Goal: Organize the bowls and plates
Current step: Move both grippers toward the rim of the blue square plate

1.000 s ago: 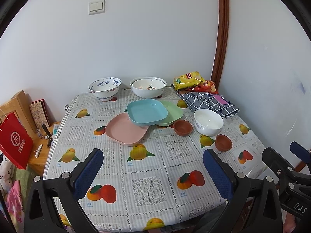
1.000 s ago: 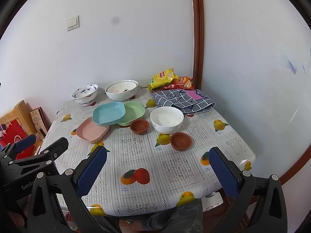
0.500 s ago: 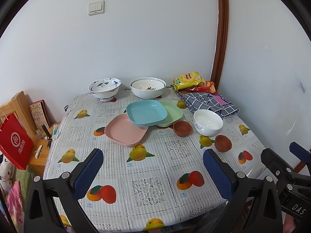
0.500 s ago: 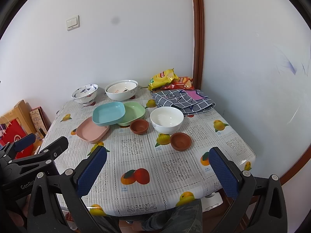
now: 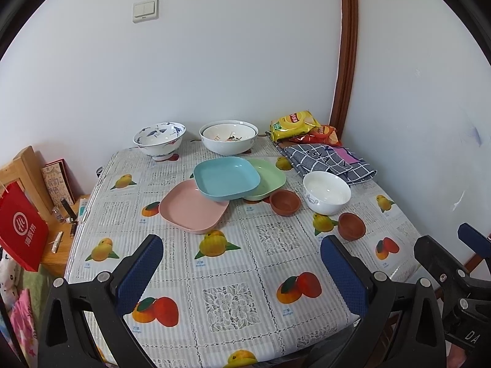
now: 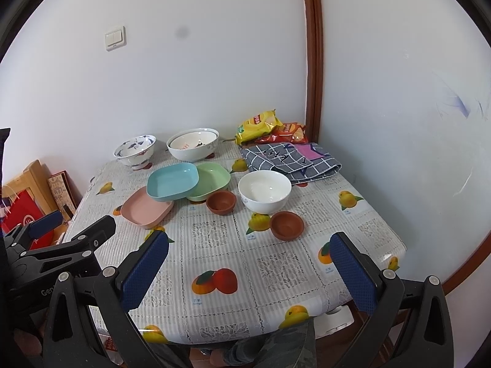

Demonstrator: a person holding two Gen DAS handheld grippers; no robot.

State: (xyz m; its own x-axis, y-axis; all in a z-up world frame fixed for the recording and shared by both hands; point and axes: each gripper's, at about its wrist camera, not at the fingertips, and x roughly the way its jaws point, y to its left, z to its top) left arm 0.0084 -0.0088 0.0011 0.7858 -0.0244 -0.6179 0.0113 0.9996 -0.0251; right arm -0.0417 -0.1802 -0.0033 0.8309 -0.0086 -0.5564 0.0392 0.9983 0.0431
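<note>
Above the near edge of the table: both grippers are hovering, apart from every dish.
Left gripper [image 5: 241, 263]: its blue-padded fingers are standing wide apart, holding nothing, over the fruit-print tablecloth [image 5: 236, 276].
Right gripper [image 6: 250, 265]: its fingers are likewise spreading wide and gripping nothing; it is also showing at the right edge of the left wrist view.
Plates: a blue square plate [image 5: 226, 178] is lying on top, overlapping a pink plate [image 5: 191, 208] on its near left and a green plate [image 5: 268, 181] on its right, all three sitting mid-table.
White bowl [image 5: 326, 191]: it is standing upright just right of the green plate, in front of a checked cloth [image 5: 330, 159].
Small brown bowls: one [image 5: 285, 203] is sitting between the plates and the white bowl; another [image 5: 351, 225] is sitting nearer the front, right of the first.
Back row: a blue-patterned footed bowl [image 5: 159, 139] is standing at the far left, and a large white bowl [image 5: 228, 136] is standing beside it by the wall.
Far right corner: yellow and red snack bags [image 5: 302, 125] are lying behind the checked cloth.
Left of the table: a red paper bag [image 5: 21, 230] is hanging off a wooden stand.
</note>
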